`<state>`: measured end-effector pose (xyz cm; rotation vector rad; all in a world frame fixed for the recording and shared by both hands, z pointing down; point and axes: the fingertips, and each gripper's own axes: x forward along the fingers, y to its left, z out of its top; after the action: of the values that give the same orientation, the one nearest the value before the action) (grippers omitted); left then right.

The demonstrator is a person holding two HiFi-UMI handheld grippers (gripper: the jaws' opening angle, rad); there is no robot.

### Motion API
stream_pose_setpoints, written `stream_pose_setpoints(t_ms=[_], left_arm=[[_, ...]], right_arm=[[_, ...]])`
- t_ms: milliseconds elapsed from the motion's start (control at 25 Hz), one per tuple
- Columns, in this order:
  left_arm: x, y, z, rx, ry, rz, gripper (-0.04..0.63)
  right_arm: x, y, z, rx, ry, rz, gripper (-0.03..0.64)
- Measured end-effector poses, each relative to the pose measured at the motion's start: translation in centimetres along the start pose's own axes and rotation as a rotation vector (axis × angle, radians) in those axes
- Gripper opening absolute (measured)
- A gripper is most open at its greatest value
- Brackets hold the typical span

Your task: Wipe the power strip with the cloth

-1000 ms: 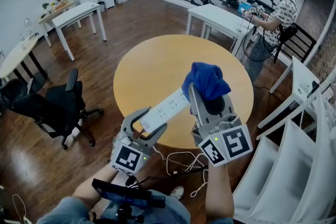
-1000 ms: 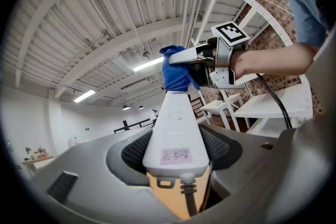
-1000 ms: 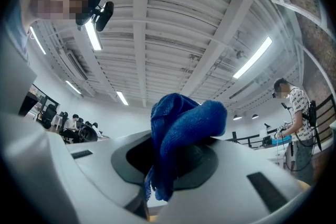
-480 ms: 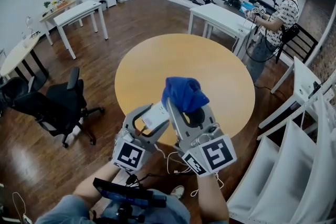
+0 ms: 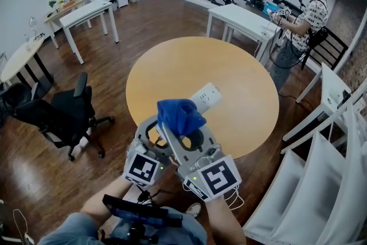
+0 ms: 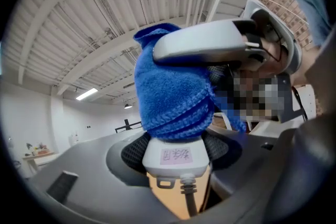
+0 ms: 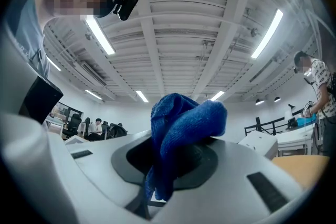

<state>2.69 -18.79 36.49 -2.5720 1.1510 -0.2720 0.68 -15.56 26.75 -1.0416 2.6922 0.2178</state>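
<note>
The cloth, pinched in the right gripper, has slid along the power strip toward the left gripper clamping it.

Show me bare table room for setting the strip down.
The round table is bare from its far rim to the power strip. Crowded only at the near edge, where the left claw holds the strip and the right claw the cloth.

I have a round surface below me, its top a pale wood colour, standing on a dark plank floor. A black chair stands left of it. The power strip slants over its near half; whether the far end touches the top, I cannot tell.
</note>
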Motion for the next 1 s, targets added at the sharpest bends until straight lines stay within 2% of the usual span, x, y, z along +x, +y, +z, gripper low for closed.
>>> stream_pose_setpoints(t_ms=[240,400,560,1000], left_arm=[[-0.2,0.3,0.0,-0.025,-0.005,0.005,0.288],[-0.7,1.5,0.0,-0.106,-0.03,0.018,0.288],[-1.1,2.8,0.0,-0.14,-0.027,0.039,0.287],[-1.3,2.9,0.4,-0.187,-0.056,0.019,0.287]], right_arm=[[0.1,1.0,-0.5,0.031,0.018,0.021,0.075],[-1.3,-0.6,1.4,-0.012,-0.047,-0.037,0.075],[-3.2,-2.8,2.1,-0.013,-0.053,-0.102,0.076],[-4.1,-3.7,0.3,-0.005,-0.011,-0.121,0.076]])
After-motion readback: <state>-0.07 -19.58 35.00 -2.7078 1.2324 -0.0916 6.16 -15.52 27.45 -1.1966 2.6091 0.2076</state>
